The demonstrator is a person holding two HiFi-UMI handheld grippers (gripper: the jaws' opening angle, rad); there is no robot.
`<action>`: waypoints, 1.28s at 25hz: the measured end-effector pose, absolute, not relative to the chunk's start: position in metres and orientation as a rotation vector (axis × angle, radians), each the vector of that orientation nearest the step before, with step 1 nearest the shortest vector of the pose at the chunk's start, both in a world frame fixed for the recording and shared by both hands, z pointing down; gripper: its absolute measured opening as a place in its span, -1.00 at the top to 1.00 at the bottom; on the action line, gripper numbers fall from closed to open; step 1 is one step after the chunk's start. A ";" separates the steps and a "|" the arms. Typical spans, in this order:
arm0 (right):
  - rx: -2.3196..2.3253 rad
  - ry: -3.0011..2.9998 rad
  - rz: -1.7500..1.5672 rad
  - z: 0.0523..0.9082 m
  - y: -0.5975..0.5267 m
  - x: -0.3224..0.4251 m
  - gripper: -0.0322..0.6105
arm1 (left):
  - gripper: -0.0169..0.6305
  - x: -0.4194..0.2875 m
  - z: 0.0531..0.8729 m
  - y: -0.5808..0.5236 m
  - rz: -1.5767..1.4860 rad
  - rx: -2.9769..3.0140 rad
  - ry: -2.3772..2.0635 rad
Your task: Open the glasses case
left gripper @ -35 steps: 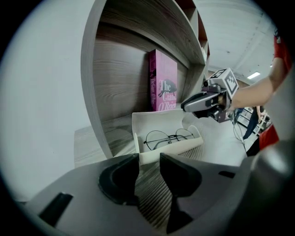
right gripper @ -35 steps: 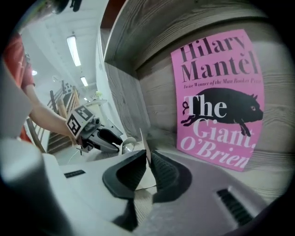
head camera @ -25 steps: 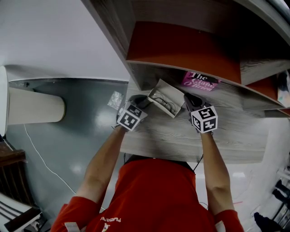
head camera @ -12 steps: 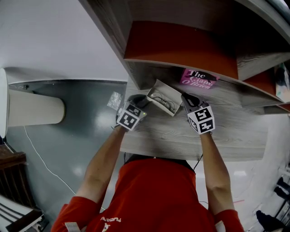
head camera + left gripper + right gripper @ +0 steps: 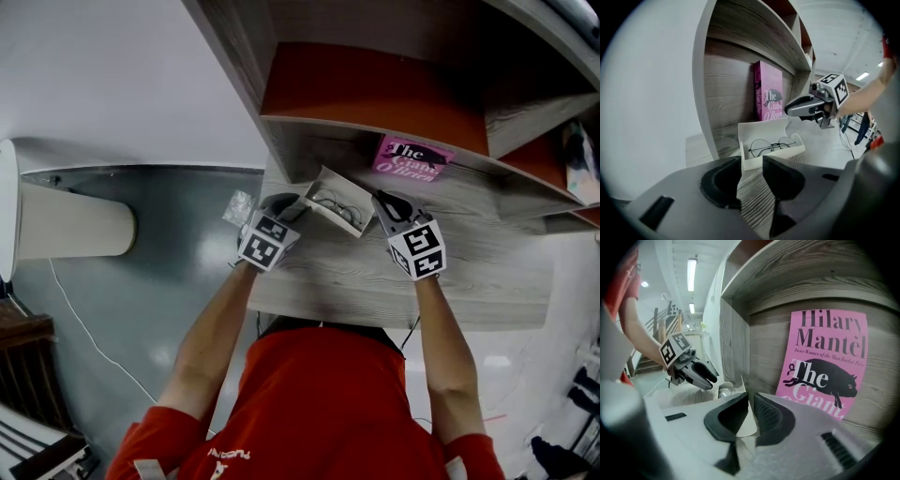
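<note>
grey wood tabletop [image 5: 375,281]: white glasses case [image 5: 339,200] already open; my left gripper [image 5: 752,164] pinches base [image 5: 780,154], right gripper [image 5: 751,404] pinches lid [image 5: 764,131].

Head camera is looking steeply down on the glasses case [image 5: 339,202] from well above it, taking in the whole desk top [image 5: 375,281]. Left gripper view's camera is riding on the left gripper [image 5: 281,203], sitting close at the case's left end and facing along its length. Right gripper view's camera is riding on the right gripper [image 5: 380,200], sitting close at the case's right end and facing past it to the shelf wall. All three views are sharing the case and the pink book [image 5: 412,159] behind it; each gripper view is also catching the opposite gripper beyond the case.
</note>
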State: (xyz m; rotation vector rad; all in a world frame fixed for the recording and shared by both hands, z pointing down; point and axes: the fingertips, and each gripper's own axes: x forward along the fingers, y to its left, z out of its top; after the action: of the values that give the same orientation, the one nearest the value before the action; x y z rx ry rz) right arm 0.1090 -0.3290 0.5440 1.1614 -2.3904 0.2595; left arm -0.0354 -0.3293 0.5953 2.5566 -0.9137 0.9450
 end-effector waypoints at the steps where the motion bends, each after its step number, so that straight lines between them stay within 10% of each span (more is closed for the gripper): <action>1: 1.173 -2.402 0.255 0.539 -0.329 0.109 0.78 | 0.53 -0.036 0.590 -0.329 0.927 2.565 -0.926; 32: 1.406 -2.871 0.039 0.340 -0.244 0.054 0.89 | 0.92 -0.019 0.327 -0.275 -0.096 2.900 -1.158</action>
State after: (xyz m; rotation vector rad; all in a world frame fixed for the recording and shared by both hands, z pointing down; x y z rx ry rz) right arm 0.0544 -0.2435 0.3396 1.4055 -2.8706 0.0394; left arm -0.0193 -0.2753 0.3275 2.9004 -1.1582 -0.0956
